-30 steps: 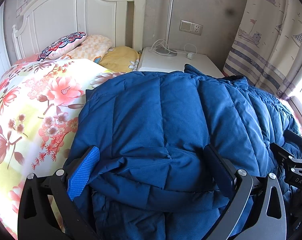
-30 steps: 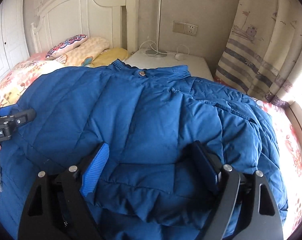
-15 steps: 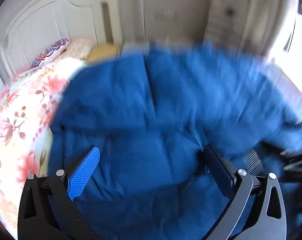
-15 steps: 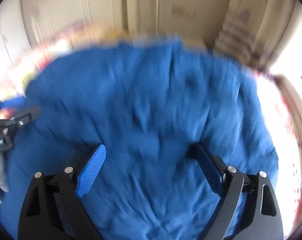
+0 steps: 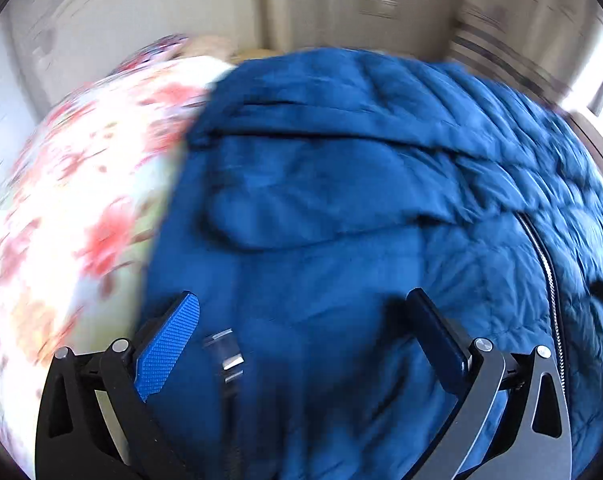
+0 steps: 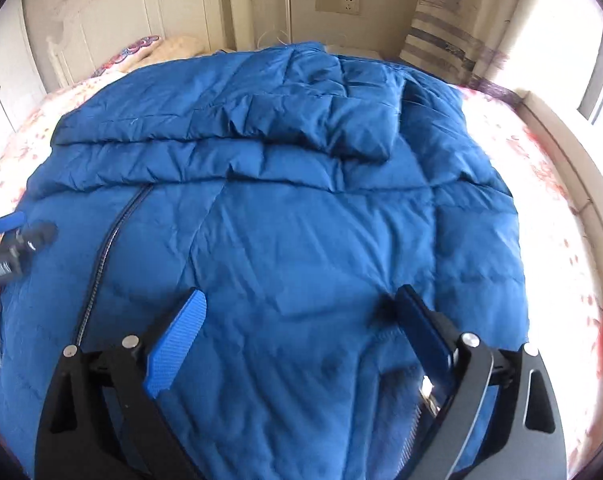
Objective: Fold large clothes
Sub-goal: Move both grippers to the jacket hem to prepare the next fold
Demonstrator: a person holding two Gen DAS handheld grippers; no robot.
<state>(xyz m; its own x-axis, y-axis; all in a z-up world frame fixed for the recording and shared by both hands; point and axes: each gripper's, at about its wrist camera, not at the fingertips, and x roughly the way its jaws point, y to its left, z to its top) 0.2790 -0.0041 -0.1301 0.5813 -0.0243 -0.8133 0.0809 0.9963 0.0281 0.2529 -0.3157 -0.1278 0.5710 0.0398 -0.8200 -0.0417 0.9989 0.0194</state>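
The right wrist view is sharp and shows the whole blue jacket [image 6: 285, 216] spread over the bed [image 6: 549, 184], its far part folded toward the near side in two layered bands, with a zipper [image 6: 101, 256] running down its left half. The left wrist view is blurred; in it the jacket [image 5: 341, 208] fills the centre and right, the zipper [image 5: 549, 280] lies on the right, and the flowered bedcover [image 5: 73, 200] takes up the left.

The left gripper [image 5: 301, 332] has its jaws wide apart with jacket fabric lying between them, gripping nothing. The right gripper [image 6: 299, 320] is likewise spread wide over the near part of the jacket, pinching no fabric. The right view alone shows the left gripper [image 6: 5, 248] from outside, at the left edge over the jacket's left side. A small metal clasp [image 6: 429, 394] shows beside the right finger there.

Far off, the right view shows one white headboard [image 6: 113, 12], two pillows [image 6: 157, 46] at far left, one wall socket [image 6: 337, 2], one lamp pole [image 6: 287, 0] and one striped curtain [image 6: 449, 28] at far right. The jacket's raised fold hides the nightstand behind it. One jacket, two grippers.
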